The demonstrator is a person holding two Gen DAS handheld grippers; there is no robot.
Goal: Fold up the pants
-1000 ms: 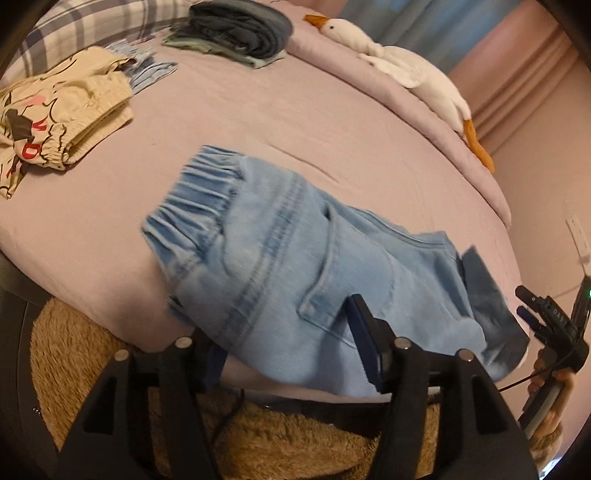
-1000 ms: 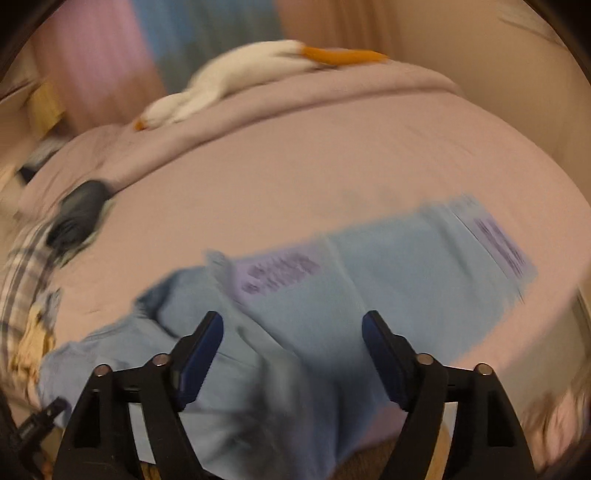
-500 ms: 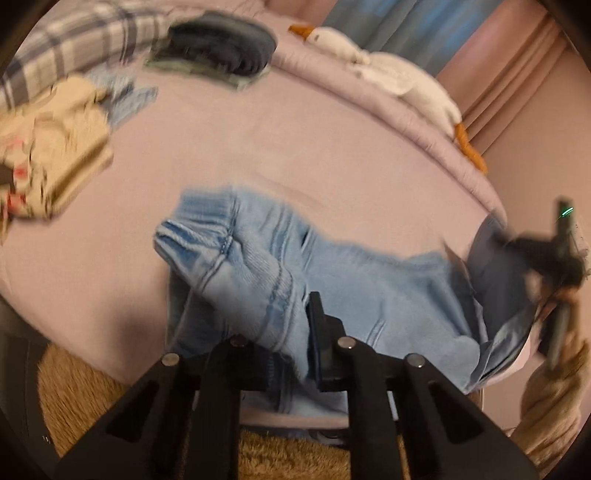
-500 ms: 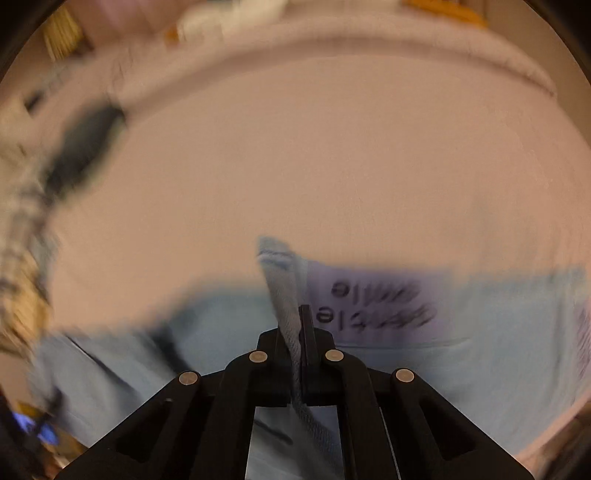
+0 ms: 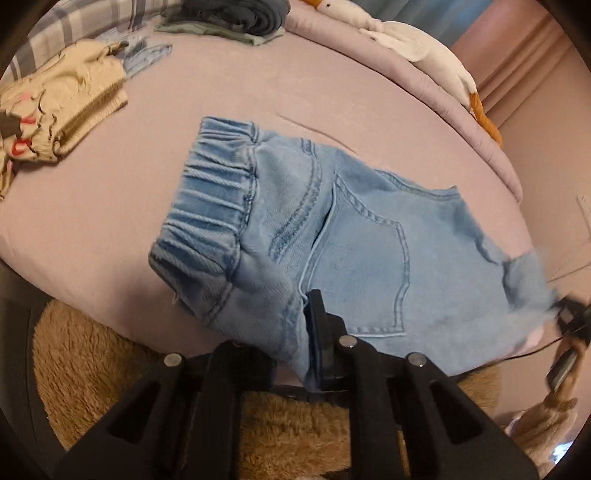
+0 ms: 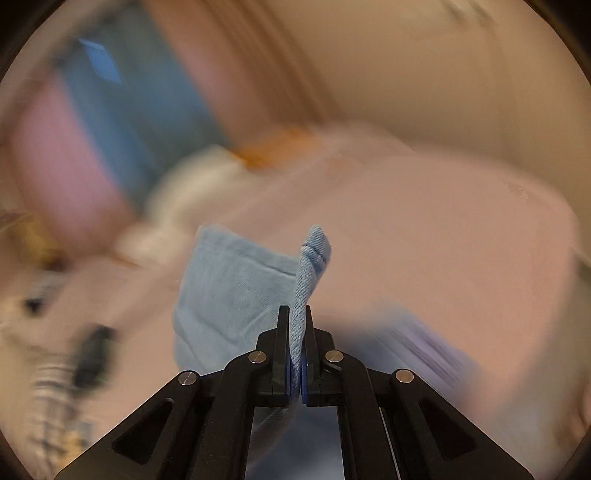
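Observation:
Light blue denim pants (image 5: 332,236) lie on the pink bed (image 5: 229,99), elastic waistband at the left, back pocket facing up. My left gripper (image 5: 299,332) is shut on the near edge of the pants by the pocket. My right gripper (image 6: 294,332) is shut on a fold of the pants (image 6: 306,273) and holds it lifted; the view behind it is blurred. The right gripper also shows at the far right of the left wrist view (image 5: 565,317), at the pants' leg end.
Folded beige clothes (image 5: 55,110) lie at the left of the bed, a dark folded stack (image 5: 236,14) at the back. A white goose plush (image 5: 417,48) lies along the far edge. A tan shaggy rug (image 5: 103,365) covers the floor below the bed's near edge.
Both grippers went from open to shut on the pants. The right one has lifted its fold and swung, blurring its view. The pants now lie flatter, pocket up.

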